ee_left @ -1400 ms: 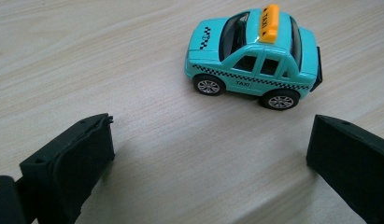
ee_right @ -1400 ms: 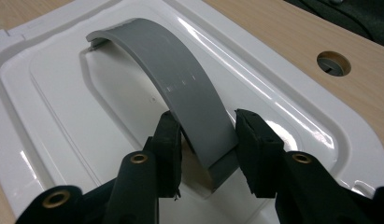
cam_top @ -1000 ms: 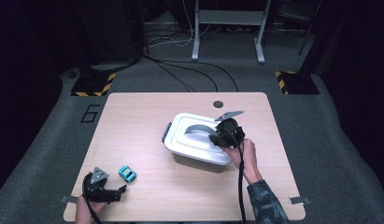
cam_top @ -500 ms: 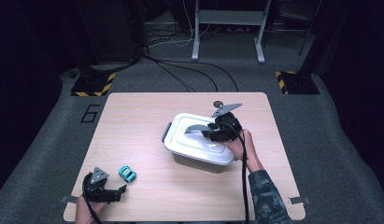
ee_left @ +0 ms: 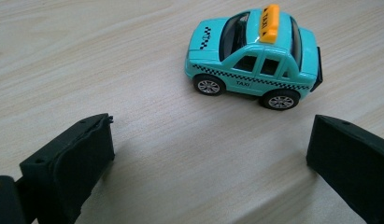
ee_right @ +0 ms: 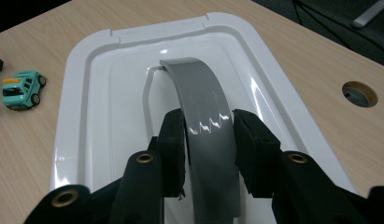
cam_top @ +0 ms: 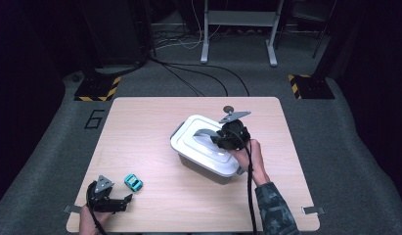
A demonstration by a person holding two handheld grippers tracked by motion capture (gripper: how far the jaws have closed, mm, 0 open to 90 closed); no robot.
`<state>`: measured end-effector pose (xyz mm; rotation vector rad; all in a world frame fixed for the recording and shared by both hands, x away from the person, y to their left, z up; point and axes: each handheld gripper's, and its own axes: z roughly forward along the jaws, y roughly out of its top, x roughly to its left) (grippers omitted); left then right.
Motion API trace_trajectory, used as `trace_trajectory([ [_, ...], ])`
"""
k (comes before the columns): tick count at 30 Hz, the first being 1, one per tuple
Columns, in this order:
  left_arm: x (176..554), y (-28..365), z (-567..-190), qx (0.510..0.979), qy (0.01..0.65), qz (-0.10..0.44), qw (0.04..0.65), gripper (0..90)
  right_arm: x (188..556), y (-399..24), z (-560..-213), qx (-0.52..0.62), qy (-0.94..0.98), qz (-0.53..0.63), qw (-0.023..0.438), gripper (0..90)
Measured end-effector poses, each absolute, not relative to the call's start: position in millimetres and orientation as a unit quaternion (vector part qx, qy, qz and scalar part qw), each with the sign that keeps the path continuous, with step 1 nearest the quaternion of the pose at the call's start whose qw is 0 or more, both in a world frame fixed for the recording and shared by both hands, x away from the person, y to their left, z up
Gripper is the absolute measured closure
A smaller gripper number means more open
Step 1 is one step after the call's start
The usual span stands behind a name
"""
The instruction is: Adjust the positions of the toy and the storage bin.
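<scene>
White lidded box (cam_top: 204,152) sits mid-table; right gripper (ee_right: 209,130) pinches its grey handle (ee_right: 202,116). Left gripper (ee_left: 208,154), spread, faces teal taxi (ee_left: 253,56) near left edge.

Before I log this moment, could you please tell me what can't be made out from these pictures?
- Contents of the white plastic lidded box: hidden by its lid in the high view and right gripper view.
- Far side of the small teal toy taxi: faces away in the left gripper view; too small in the high view.
- Right claw on the grey arched lid handle: its tips are hidden behind the handle.
</scene>
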<state>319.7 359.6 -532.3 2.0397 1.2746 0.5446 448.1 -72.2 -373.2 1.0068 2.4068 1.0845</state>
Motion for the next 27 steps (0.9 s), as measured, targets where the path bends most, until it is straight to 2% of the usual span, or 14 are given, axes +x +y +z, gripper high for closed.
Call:
trace_trajectory([
  [7, 320, 360, -532, 0.781, 0.487, 0.208, 0.331, 0.5, 436, -55, -372, 0.395, 0.825, 0.373, 0.155, 65.4],
  [25, 320, 360, -532, 0.780, 0.488, 0.208, 0.331, 0.5, 431, -29, -374, 0.397, 0.820, 0.385, 0.145, 66.0],
  [27, 320, 360, -532, 0.781, 0.487, 0.208, 0.331, 0.5, 431, -26, -374, 0.385, 0.825, 0.384, 0.155, 65.5],
])
